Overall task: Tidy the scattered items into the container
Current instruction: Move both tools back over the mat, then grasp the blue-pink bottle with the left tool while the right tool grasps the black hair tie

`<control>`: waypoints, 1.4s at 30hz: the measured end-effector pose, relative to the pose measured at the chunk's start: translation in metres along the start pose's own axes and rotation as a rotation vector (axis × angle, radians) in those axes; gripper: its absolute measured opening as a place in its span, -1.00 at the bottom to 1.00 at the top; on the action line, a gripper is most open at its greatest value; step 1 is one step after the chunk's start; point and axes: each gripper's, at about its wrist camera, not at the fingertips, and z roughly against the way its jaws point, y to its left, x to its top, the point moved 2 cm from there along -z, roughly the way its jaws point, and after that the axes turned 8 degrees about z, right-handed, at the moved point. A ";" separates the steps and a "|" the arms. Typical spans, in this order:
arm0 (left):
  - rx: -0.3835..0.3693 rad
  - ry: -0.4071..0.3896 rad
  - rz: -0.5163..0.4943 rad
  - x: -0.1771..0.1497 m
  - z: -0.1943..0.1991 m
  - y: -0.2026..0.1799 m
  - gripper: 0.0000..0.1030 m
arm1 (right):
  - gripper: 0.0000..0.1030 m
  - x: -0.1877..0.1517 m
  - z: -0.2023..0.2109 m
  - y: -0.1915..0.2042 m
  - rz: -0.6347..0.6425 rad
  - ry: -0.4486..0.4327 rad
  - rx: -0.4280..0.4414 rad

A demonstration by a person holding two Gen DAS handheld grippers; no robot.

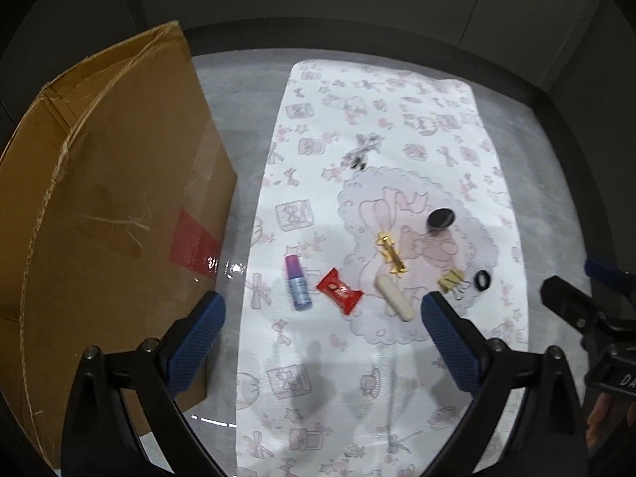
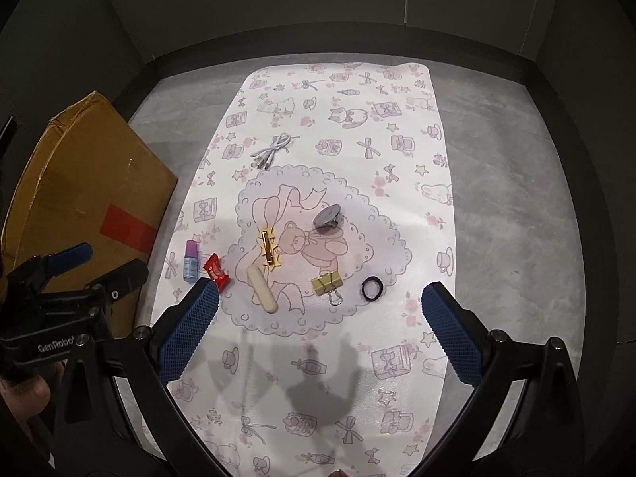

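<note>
Several small items lie on a white patterned mat: a purple-capped bottle, a red candy wrapper, a cream oblong bar, a gold hair clip, a gold binder clip, a black ring, a round black disc and a white cable. A cardboard box stands left of the mat. My left gripper and right gripper are open and empty, above the mat's near part.
The mat lies on a grey table with a dark raised rim at the back. The left gripper shows at the left of the right wrist view; the right gripper shows at the right edge of the left wrist view.
</note>
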 end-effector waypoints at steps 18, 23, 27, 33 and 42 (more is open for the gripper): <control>0.010 0.054 -0.002 -0.014 -0.079 0.026 0.91 | 0.97 -0.027 -0.068 -0.020 0.120 0.070 -0.034; 0.051 0.085 0.011 -0.011 -0.107 0.033 0.50 | 0.97 -0.033 -0.083 -0.027 0.144 0.092 -0.060; 0.075 0.100 0.004 -0.008 -0.123 0.033 0.34 | 0.97 -0.034 -0.095 -0.035 0.109 0.117 -0.041; 0.106 0.121 -0.008 -0.004 -0.139 0.031 0.18 | 0.97 -0.032 -0.106 -0.044 0.085 0.119 -0.033; 0.088 0.153 -0.029 -0.002 -0.144 0.028 0.01 | 0.84 -0.032 -0.126 -0.054 0.085 0.142 -0.037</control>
